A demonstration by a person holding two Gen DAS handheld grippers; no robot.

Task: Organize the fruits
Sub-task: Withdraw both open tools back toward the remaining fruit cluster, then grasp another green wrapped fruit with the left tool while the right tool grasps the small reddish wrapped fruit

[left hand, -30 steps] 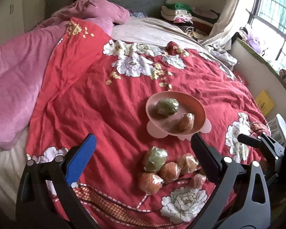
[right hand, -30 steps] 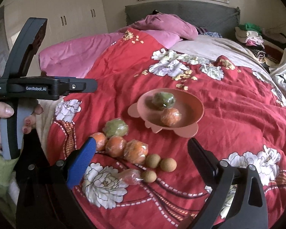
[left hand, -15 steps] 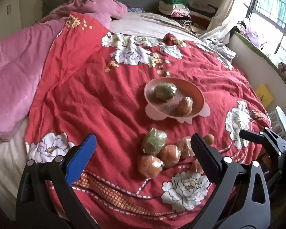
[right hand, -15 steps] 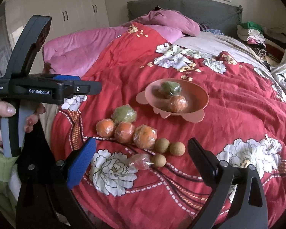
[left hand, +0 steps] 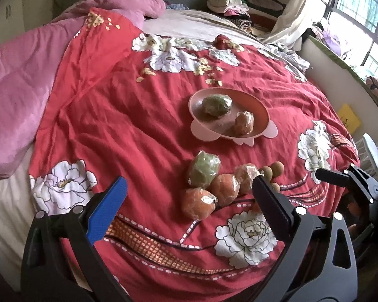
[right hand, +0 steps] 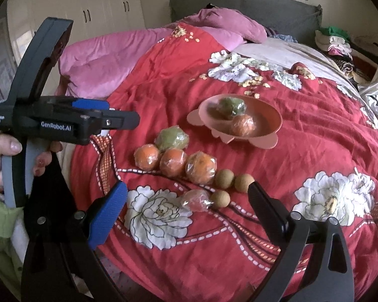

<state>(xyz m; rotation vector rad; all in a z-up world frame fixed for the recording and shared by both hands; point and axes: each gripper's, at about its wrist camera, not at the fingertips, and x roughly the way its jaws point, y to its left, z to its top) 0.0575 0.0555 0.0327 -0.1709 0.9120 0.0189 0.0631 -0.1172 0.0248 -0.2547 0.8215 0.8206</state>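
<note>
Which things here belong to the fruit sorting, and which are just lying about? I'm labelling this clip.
Job: pink bowl; wrapped oranges; wrapped green fruit; small brown fruits; left gripper and right gripper, both open.

Lying about: pink duvet; folded clothes.

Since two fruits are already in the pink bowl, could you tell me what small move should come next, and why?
Probably lower the right hand-held gripper onto the wrapped orange nearest it. Both hand-held grippers are open and empty, the pink bowl holds only a green fruit and one orange, and the remaining fruits lie loose on the red quilt.
</note>
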